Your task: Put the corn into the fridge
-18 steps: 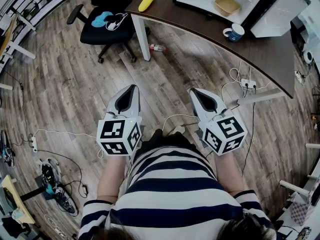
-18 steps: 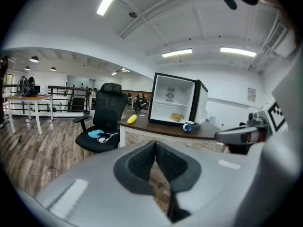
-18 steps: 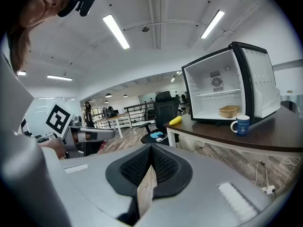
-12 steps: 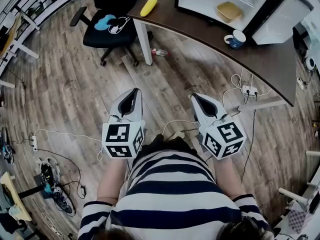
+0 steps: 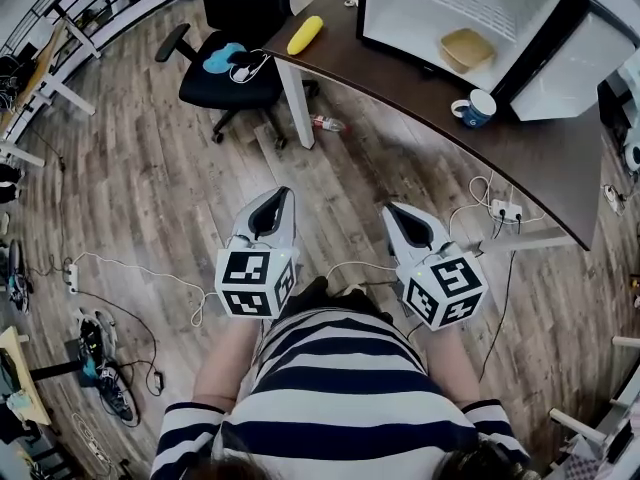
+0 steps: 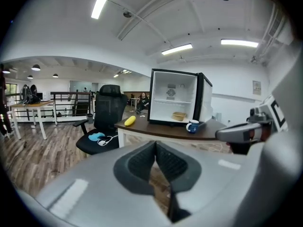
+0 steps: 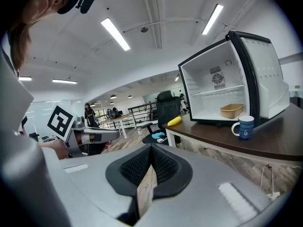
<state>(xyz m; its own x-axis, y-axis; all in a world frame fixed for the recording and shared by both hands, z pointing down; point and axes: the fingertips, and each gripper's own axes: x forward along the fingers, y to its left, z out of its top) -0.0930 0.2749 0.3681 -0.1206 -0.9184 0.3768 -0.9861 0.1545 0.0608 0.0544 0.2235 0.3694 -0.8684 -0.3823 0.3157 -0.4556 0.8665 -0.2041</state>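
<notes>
wood-plank floor (image 5: 150,188) all round here, long grey-brown boards with cables trailing over them, and a small bottle (image 5: 328,124) lying near a white table leg. it's an open office: railings at the back, strip lights on a white ceiling.

ahead is a curved tabletop (image 5: 520,158), dark brown and smooth. the corn (image 5: 305,35) lies at its left end, yellow, stubby and rounded, close to the edge and well apart from both tongs. to the right of it stands the fridge (image 5: 420,8), a small black box with a white inside and its door swung wide open. a shallow tan tray (image 5: 467,49) sits on the bottom of it. a blue mug (image 5: 476,108) stands on the tabletop just in front of the fridge. a black office chair (image 5: 235,68) is parked beside the corn end, with something blue and a white cord on its seat.

down low, the left tongs (image 5: 284,192) and right tongs (image 5: 388,208) hang side by side over the floor. both have grey shells and black ribbed pads. the left pair's tips are pressed together with nothing between them, and the right pair is just the same, tips together and empty.
</notes>
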